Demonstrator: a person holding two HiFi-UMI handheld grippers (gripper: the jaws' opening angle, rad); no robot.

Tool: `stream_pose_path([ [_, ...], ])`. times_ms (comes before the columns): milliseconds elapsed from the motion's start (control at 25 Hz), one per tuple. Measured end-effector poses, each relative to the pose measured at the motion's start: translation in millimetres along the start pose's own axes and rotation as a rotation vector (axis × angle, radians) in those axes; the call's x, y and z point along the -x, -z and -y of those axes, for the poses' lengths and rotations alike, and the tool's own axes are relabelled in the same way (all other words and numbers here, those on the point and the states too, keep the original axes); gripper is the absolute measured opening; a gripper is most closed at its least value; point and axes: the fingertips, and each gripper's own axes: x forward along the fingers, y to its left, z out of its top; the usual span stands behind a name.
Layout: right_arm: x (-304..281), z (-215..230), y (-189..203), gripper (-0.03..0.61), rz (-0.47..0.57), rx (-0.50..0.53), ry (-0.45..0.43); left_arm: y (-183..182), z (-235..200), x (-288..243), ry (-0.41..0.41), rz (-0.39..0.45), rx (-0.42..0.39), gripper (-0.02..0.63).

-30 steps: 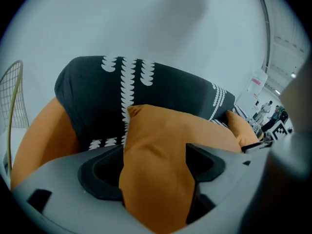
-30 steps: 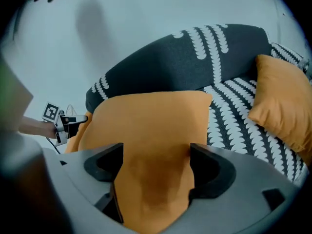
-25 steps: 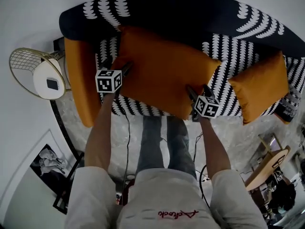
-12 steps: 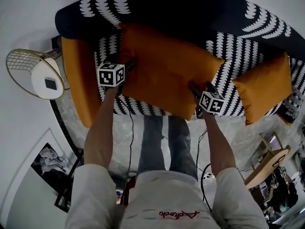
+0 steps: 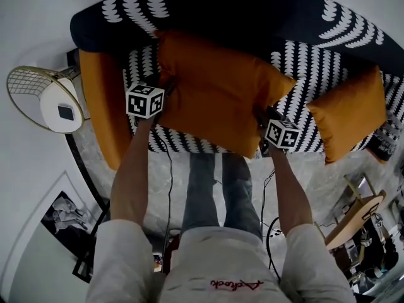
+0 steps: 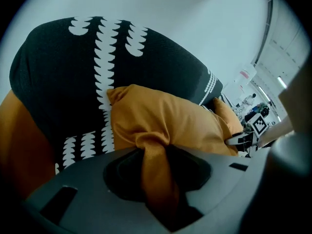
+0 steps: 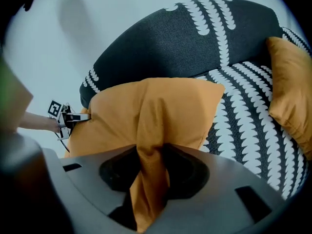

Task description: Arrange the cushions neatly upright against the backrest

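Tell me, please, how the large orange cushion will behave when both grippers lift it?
Probably soft and floppy: the large orange cushion bunches into folds between the jaws of the left gripper and right gripper, which have just been closing on it. Gripped only at two edges, its middle may sag.

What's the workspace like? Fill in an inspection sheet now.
Surface: sofa, dark with a white pattern.
Job's things: big cushion lies across the seat; small cushion lies at the seat's right end, untouched.
Clutter: nothing seen.
Grippers: left gripper and right gripper have just been closing; each is shut on a fold of the big cushion.
Cables: cables hang from the grippers toward the floor.
Surroundings: wire table at left, wooden stool at right, framed picture on the floor.
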Motion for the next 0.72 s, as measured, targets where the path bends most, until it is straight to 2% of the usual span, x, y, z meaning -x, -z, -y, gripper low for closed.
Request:
stream_pose_path([
  [120,4.9,-4.9,0.5,0.129,0.010,0.015,-0.002,1.2,5.8,4.5,0.012,-0.001,-0.008,0.123],
  [280,15.8,-10.9,-2.2,0.096,0.032,0.033,-0.011,-3.5,13.6,14.3,0.018,0.028,-0.012,0.118],
  [400,28.2,-17.8,-6.2,0.078,0.069,0.073,-0.004,-8.6,21.4,29.0,0.016,0.084,-0.025,0.114],
  [720,88.4,-32.0,-12.5,0.048,0.205,0.094,0.019,-14.2,66.4,84.2,0.021,0.256,-0.050,0.109],
])
